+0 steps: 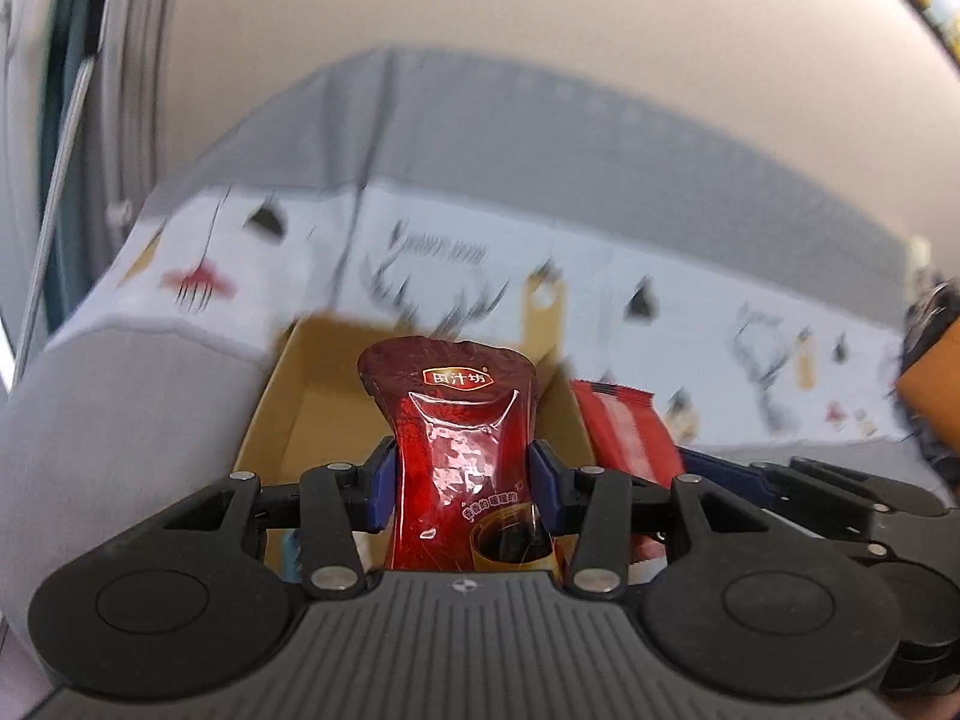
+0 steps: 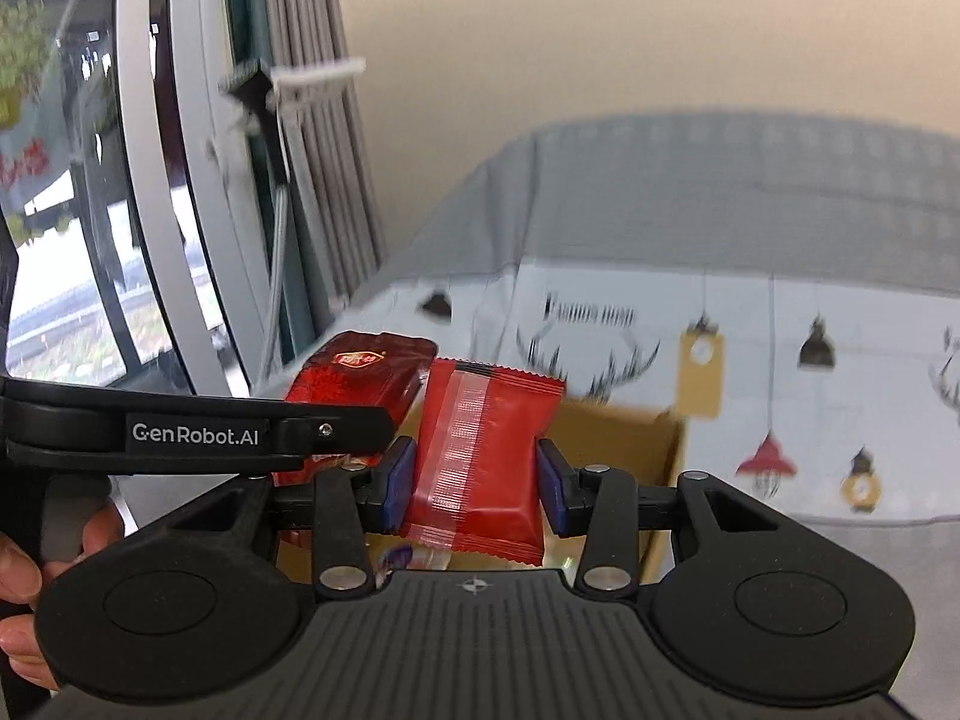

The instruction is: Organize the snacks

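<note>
L gripper [image 1: 462,483]: pinching dark pouch [image 1: 456,420] over box [image 1: 282,396]
R gripper [image 2: 477,483]: pinching red pack [image 2: 486,450] – also above box
Progress: mid-task, neither snack dropped in yet; box contents mostly hidden

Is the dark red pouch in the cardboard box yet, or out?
Out: the left gripper holds the dark red pouch above the cardboard box.

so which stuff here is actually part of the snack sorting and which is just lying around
Part of the job:
- glossy dark red snack pouch, clamped in the left gripper
- bright red crimped snack packet, clamped in the right gripper
- open brown cardboard box beneath both

Just lying about:
- white printed sofa cover with antlers and lamps
- grey pleated curtain
</note>
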The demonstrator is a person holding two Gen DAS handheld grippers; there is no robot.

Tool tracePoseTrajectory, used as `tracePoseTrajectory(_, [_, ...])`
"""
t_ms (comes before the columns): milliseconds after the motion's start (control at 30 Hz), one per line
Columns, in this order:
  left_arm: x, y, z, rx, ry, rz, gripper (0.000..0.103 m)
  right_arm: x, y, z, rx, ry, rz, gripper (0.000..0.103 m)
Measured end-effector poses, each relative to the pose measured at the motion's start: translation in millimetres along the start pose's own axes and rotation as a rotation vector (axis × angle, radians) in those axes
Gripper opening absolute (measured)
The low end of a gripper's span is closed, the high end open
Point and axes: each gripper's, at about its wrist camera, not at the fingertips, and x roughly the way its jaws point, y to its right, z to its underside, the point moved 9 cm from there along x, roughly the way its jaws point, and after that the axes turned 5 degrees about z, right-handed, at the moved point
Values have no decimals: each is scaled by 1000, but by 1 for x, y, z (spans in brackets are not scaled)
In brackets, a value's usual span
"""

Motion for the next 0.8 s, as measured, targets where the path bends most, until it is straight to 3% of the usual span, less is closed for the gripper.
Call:
tracePoseTrajectory(200, [45, -35, 44, -42, -133, -33, 50, 48, -11, 55, 19, -153, 28, 45])
tracePoseTrajectory(367, [51, -43, 53, -44, -159, -17, 55, 64, -15, 72, 17, -195, 50, 50])
tracePoseTrajectory(400, [46, -45, 53, -52, -154, -15, 56, 65, -15, 72, 20, -199, 56, 61])
tracePoseTrajectory(433, [41, -45, 49, -58, -141, -24, 61, 63, -15, 72, 29, -201, 65, 81])
tracePoseTrajectory(467, [34, -43, 45, -56, -126, -21, 66, 61, -14, 70, 39, -190, 70, 88])
tracePoseTrajectory(600, [-4, -26, 26, -36, -74, -10, 78, 35, -15, 60, 89, -161, 77, 90])
tracePoseTrajectory(667, [-28, -11, 21, -21, -58, 2, 90, 13, -18, 51, 117, -140, 76, 90])
tracePoseTrajectory(733, [-52, 7, 20, -8, -55, 26, 93, -11, -20, 42, 132, -123, 87, 91])
tracePoseTrajectory(767, [-64, 15, 19, 0, -49, 24, 101, -23, -20, 37, 140, -113, 90, 91])
tracePoseTrajectory(800, [-77, 21, 16, -1, -26, -1, 103, -37, -20, 31, 158, -99, 94, 93])
